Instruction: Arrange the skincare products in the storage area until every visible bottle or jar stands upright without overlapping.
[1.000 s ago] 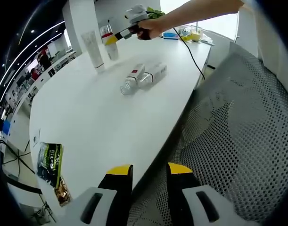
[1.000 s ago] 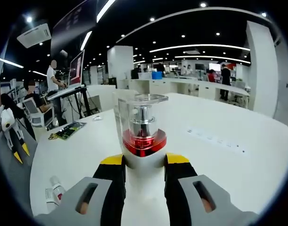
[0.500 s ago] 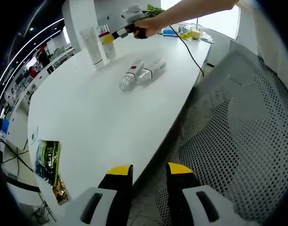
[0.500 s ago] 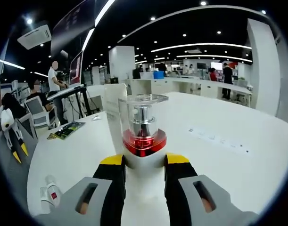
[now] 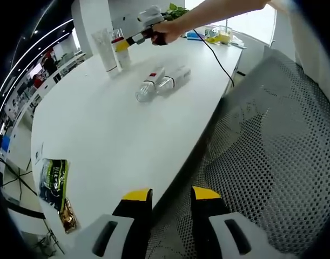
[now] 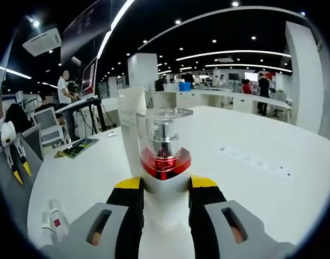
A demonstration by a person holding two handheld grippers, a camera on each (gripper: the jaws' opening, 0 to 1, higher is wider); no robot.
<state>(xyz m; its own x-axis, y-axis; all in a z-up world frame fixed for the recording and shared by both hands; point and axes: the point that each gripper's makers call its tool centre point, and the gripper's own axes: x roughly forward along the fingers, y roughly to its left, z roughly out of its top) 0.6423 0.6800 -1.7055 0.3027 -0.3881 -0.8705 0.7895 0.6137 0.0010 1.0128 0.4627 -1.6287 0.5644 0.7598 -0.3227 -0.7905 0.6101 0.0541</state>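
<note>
My right gripper [image 6: 165, 188] is shut on a white pump bottle [image 6: 163, 144] with a clear cap and a red collar, held upright. Just behind it stands a tall white tube [image 6: 130, 127]. In the left gripper view the same right gripper [image 5: 128, 41] holds the pump bottle [image 5: 119, 48] right beside the tube [image 5: 104, 50] at the table's far end. Two clear bottles, one [image 5: 147, 88] with a red label and one [image 5: 173, 79] beside it, lie on their sides touching at mid-table. My left gripper [image 5: 171, 197] hangs open over the table's near edge with nothing between its fingers.
A green snack packet [image 5: 52, 182] lies near the white table's [image 5: 110, 135] left edge. A mesh chair [image 5: 273, 145] is to the right of the table. A black cable [image 5: 221, 62] runs from the person's arm [image 5: 219, 12]. One lying bottle [image 6: 55, 225] and the left gripper [image 6: 12, 154] appear at the left.
The right gripper has carried the pump bottle a little closer to the standing tube. The left gripper has stayed put and open.
</note>
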